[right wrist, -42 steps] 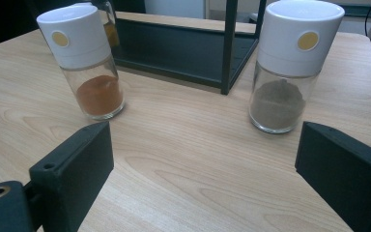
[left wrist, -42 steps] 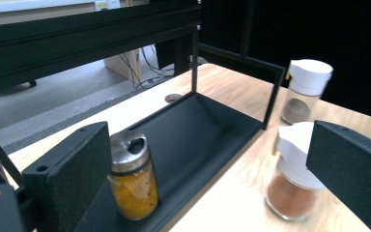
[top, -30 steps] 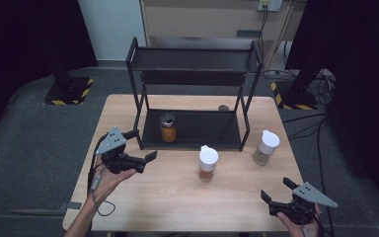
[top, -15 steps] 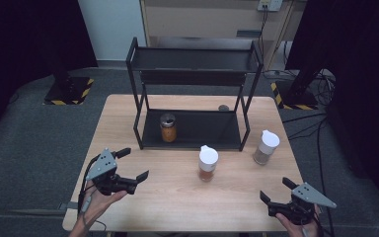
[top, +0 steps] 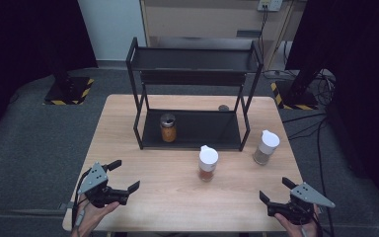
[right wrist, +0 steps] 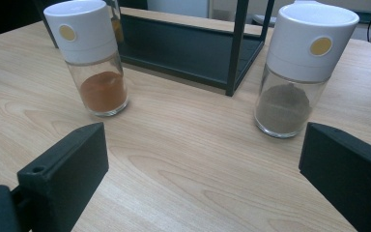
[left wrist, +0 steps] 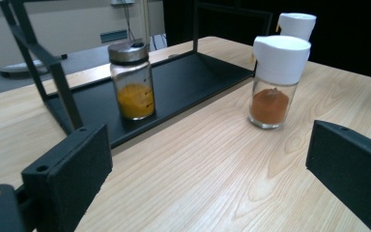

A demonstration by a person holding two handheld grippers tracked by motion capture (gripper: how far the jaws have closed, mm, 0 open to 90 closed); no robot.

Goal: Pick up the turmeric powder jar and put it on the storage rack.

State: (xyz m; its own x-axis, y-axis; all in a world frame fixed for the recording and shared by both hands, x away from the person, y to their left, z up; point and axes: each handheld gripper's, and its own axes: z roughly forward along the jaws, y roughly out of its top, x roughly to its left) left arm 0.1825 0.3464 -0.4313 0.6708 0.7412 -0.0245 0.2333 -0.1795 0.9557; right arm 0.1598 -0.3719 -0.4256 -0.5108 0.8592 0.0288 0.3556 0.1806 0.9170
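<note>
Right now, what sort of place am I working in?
Probably a lab or test room set up as a kitchen shelf: a lone table with a rack and spice jars, dark curtains, cables on grey floor.

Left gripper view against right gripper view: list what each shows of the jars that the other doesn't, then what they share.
The left gripper view alone gives the full metal-lidded yellow spice jar on the rack's bottom shelf. The right gripper view alone gives the grey powder in its white-capped jar. Both share the white-capped red-brown spice jar and the wooden table.
</note>
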